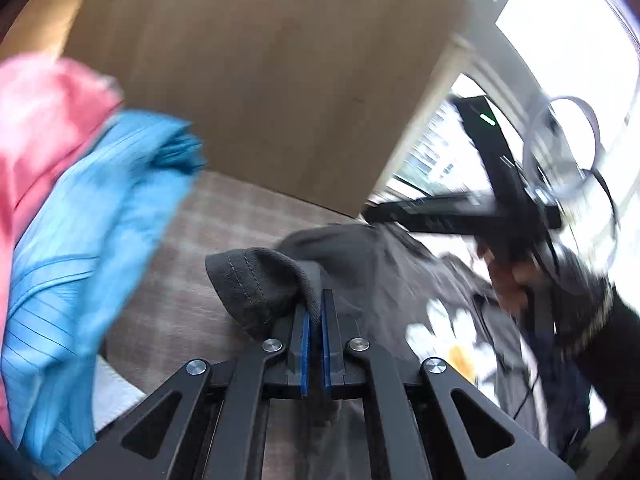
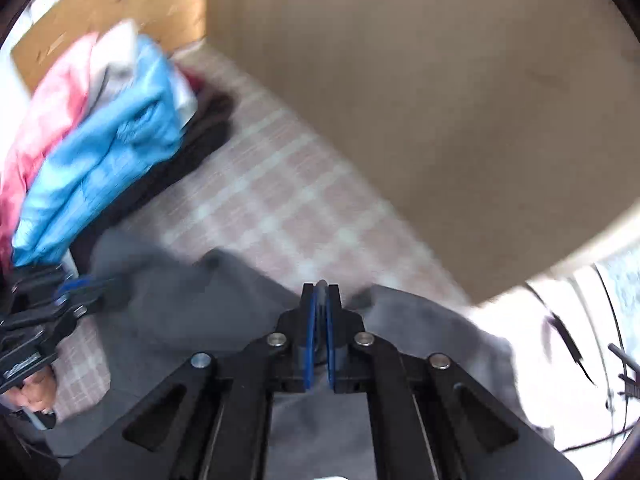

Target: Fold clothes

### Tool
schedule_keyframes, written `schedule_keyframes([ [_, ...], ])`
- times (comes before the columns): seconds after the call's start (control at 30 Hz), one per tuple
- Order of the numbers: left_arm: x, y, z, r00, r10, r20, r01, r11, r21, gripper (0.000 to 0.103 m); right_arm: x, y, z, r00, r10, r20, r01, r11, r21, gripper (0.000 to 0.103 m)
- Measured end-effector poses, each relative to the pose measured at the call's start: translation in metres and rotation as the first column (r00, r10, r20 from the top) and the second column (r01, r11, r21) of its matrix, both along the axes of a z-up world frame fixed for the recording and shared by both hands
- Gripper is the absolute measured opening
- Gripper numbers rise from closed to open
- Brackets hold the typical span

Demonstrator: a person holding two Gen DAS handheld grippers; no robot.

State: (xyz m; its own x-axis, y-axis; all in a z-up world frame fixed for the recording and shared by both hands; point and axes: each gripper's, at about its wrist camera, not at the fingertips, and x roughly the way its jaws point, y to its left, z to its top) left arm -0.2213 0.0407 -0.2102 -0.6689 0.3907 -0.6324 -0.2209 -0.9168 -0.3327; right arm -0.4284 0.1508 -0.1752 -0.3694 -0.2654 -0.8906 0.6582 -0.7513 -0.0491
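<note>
- The left gripper (image 1: 315,304) pinches a stitched edge of the grey garment (image 1: 384,264).
- The right gripper (image 2: 321,296) pinches another edge.
- The garment lies on the checked cloth (image 2: 280,200), beside a clothes pile (image 2: 104,136).

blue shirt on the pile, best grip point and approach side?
Judging by its pose, take the blue shirt at the bunched end that juts off the pile over the checked cover. Come from the open cover side: the pink garment lies against its far side and dark clothes sit beneath. Both grippers are busy with the grey shirt.
</note>
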Motion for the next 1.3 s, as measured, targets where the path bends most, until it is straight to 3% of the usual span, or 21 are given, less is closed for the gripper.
schedule_keyframes([
  [0.03,0.013,0.021,0.004,0.994,-0.107,-0.021,0.104,0.99,-0.094,0.012,0.0,0.024,0.005,0.998,-0.07,0.003,0.07,0.997,-0.039,0.038],
  [0.07,0.026,0.031,0.003,0.984,-0.176,-0.013,0.173,0.975,-0.14,0.017,0.0,0.048,0.01,0.99,-0.137,0.02,0.139,0.987,-0.082,0.04],
  [0.13,0.039,0.029,-0.003,0.979,-0.198,0.043,0.202,0.972,-0.122,0.023,0.005,0.078,0.016,0.982,-0.176,0.064,0.183,0.973,-0.141,0.04],
  [0.2,0.039,0.01,-0.007,0.987,-0.127,0.103,0.133,0.99,-0.047,0.023,0.01,0.093,0.019,0.98,-0.168,0.111,0.186,0.965,-0.184,0.04],
  [0.3,0.035,-0.012,-0.012,0.99,-0.023,0.141,0.024,1.0,-0.001,0.023,0.018,0.069,0.019,0.987,-0.055,0.154,0.088,0.972,-0.219,0.04],
  [0.4,0.033,-0.023,-0.021,0.98,0.021,0.197,-0.036,0.997,0.069,0.023,0.025,0.017,0.01,0.988,0.081,0.13,-0.057,0.982,-0.179,0.041],
  [0.6,0.04,-0.006,-0.021,0.99,-0.013,0.142,0.002,0.997,0.076,0.034,0.044,-0.066,-0.043,0.939,0.304,0.161,-0.314,0.948,0.044,0.041],
  [0.67,0.04,-0.003,-0.022,0.99,-0.028,0.135,0.018,0.997,0.074,0.034,0.048,-0.072,-0.051,0.932,0.329,0.153,-0.345,0.934,0.091,0.032],
  [0.7,0.04,-0.003,-0.022,0.991,-0.037,0.132,0.027,0.997,0.074,0.034,0.048,-0.072,-0.052,0.931,0.329,0.156,-0.347,0.932,0.106,0.002],
  [0.9,0.033,-0.011,-0.017,0.99,-0.086,0.108,0.086,0.996,0.01,0.034,0.042,-0.022,0.019,0.963,0.264,0.048,-0.259,0.961,-0.095,0.002],
  [1.0,0.019,-0.009,-0.013,0.989,-0.115,0.091,0.117,0.993,-0.021,0.034,0.037,0.01,0.039,0.976,0.218,0.024,-0.213,0.968,-0.13,0.002],
  [1.13,-0.005,-0.009,-0.016,0.987,-0.121,0.104,0.121,0.993,0.01,0.034,0.027,0.04,0.03,0.984,0.167,0.065,-0.159,0.98,-0.121,0.002],
  [1.27,-0.029,-0.01,-0.024,0.981,-0.113,0.158,0.104,0.992,0.065,0.034,0.009,0.054,-0.003,0.988,0.096,0.12,-0.094,0.995,-0.022,0.004],
  [1.3,-0.035,-0.01,-0.026,0.979,-0.112,0.17,0.1,0.992,0.076,0.034,0.003,0.057,-0.011,0.987,0.074,0.143,-0.075,0.997,-0.002,0.009],
])
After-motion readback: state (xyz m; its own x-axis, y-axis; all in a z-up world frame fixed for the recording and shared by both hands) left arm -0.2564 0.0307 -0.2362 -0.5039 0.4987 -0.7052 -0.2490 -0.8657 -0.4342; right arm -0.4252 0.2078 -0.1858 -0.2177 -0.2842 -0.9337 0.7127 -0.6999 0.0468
